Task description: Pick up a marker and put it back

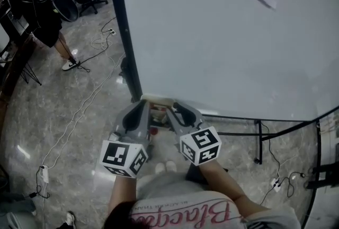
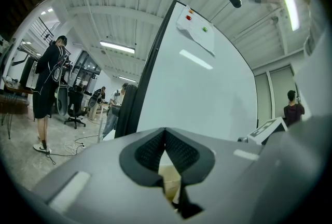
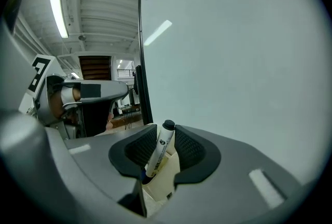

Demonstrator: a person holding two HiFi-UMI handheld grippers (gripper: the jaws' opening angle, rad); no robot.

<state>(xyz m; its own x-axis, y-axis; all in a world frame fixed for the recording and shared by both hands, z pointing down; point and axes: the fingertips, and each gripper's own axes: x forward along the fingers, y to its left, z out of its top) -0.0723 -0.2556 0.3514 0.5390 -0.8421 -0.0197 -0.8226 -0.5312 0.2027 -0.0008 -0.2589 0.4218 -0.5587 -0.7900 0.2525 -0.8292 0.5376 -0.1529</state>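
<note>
White-barrelled marker (image 3: 160, 150) leans in the cream holder (image 3: 165, 176) — the right gripper (image 3: 165, 134) has its 2 jaws parted around it, not pinching. Left gripper (image 2: 165, 134) closed, empty. Best to draw back straight — don't clip the cap.

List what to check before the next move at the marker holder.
1. Marker stands between the right gripper's jaws: ok.
2. Marker's lower end sits in the cream holder: ok.
3. Right pads off the marker: ok, a gap shows on one side.
4. Left gripper jaws together, nothing between them: ok.
5. Clearance from the whiteboard behind: cannot tell.
</note>
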